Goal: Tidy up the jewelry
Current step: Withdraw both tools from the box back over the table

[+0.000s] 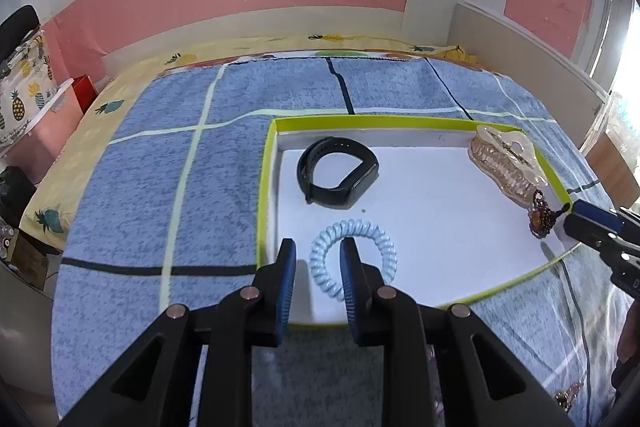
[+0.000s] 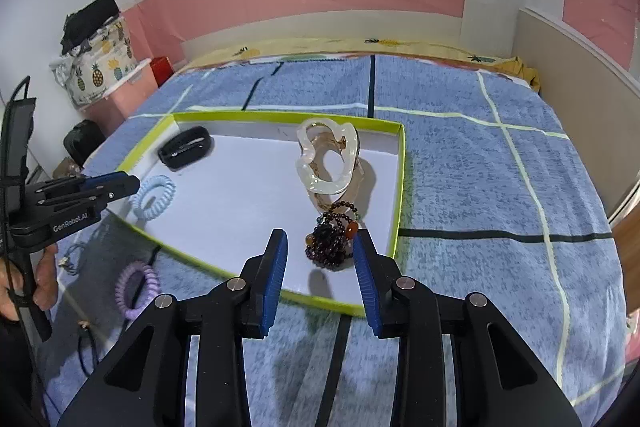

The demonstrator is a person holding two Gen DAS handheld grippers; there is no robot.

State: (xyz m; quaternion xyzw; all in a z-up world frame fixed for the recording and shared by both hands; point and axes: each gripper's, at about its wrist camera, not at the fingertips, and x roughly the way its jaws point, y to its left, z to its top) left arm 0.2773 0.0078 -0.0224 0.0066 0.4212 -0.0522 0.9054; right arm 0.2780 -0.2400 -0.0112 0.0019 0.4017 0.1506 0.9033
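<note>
Jewelry is lying in a shallow white tray (image 1: 420, 227) with a lime-green rim, which is sitting on a blue checked blanket (image 1: 160, 167). In the left wrist view the left gripper (image 1: 318, 253) is hovering over the tray's near edge with its jaws parted and gripping nothing; its right finger is overlapping the pale blue spiral hair tie (image 1: 372, 239), which is sitting at 12 o'clock from the tips. A black smart band (image 1: 338, 177) is lying beyond it, also toward 12 o'clock. A translucent hair claw (image 1: 506, 163) is resting against the tray's far right rim at 2 o'clock, with a dark beaded bracelet (image 1: 540, 217) just beside it. In the right wrist view the right gripper (image 2: 320, 249) is standing wide apart and empty, the bracelet lying between its fingertips. A purple spiral hair tie (image 2: 136, 291) is lying outside the tray on the blanket at 9 o'clock.
</note>
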